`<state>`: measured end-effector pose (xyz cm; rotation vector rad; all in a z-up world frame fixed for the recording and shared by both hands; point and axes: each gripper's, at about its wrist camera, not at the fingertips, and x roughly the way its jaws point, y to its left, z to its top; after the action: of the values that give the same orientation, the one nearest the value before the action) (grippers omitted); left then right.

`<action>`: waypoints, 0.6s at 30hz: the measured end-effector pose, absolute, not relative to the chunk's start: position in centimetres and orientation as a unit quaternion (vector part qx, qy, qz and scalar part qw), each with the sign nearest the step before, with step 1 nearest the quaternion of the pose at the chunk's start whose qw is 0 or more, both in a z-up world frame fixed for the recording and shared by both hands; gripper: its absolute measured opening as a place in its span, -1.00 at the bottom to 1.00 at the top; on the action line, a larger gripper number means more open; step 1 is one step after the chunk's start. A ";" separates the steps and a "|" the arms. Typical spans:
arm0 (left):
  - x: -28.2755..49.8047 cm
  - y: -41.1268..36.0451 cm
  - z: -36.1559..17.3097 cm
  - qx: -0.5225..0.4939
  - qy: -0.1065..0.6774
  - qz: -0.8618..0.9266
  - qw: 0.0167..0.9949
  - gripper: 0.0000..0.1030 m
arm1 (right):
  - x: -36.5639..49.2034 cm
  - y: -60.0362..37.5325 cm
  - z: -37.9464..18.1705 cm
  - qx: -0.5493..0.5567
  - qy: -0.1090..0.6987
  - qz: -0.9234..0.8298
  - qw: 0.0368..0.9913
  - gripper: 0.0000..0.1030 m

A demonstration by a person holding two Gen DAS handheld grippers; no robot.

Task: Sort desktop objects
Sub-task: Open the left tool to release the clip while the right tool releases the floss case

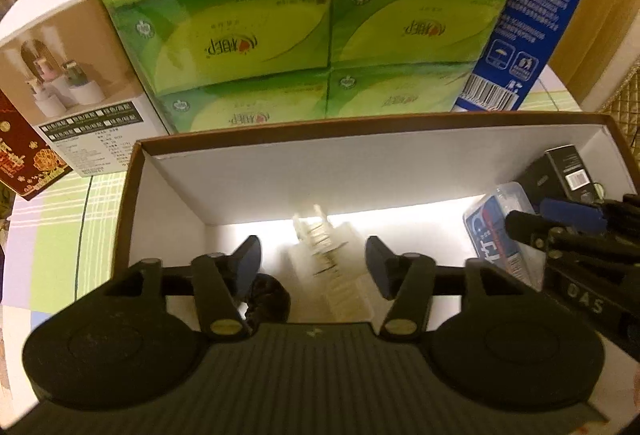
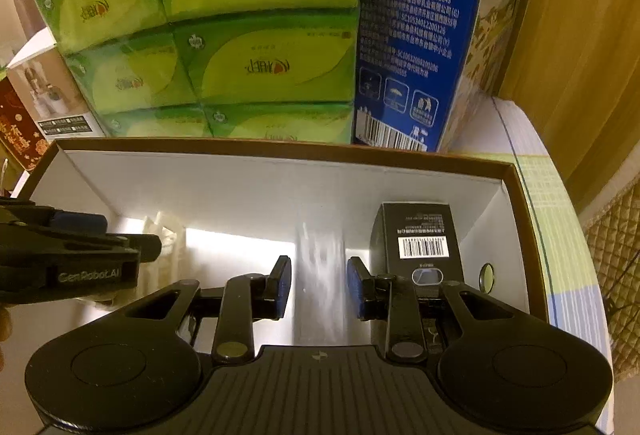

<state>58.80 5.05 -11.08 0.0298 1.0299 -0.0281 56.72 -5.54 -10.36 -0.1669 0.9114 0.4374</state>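
White-lined rectangular cardboard box (image 1: 248, 171)

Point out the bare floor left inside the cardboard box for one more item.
Bare floor in the box: the strip between the white clip and the black carton, and the left corner along the wall. Crowded: the right end, where the carton, the blue-labelled case and the right gripper bunch together.
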 end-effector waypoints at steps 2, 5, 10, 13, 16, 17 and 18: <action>58.4 5.1 -10.4 0.011 0.485 -0.021 0.874 0.21 | 56.4 -5.8 -9.9 -0.074 0.428 0.217 0.874 0.23; 57.6 5.3 -9.3 0.008 0.474 -0.030 0.880 0.35 | 55.7 -6.5 -9.0 -0.061 0.418 0.238 0.875 0.42; 55.6 5.7 -7.2 0.010 0.454 -0.041 0.890 0.52 | 53.5 -7.4 -7.2 -0.072 0.399 0.266 0.875 0.79; 54.0 5.7 -6.2 0.013 0.447 -0.044 0.893 0.59 | 52.0 -8.2 -6.5 -0.070 0.394 0.268 0.876 0.88; 52.2 5.6 -5.4 0.017 0.441 -0.043 0.896 0.62 | 50.5 -9.0 -5.9 -0.063 0.396 0.266 0.877 0.96; 51.6 5.6 -5.2 0.019 0.439 -0.042 0.897 0.63 | 50.0 -9.3 -5.7 -0.063 0.396 0.265 0.877 0.96; 50.9 5.5 -5.0 0.022 0.437 -0.042 0.898 0.65 | 49.5 -9.6 -5.5 -0.062 0.395 0.264 0.878 0.96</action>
<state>50.89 5.52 -4.95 0.0460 0.9041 -0.0870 49.49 -9.60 -5.54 -0.1291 0.8230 0.5502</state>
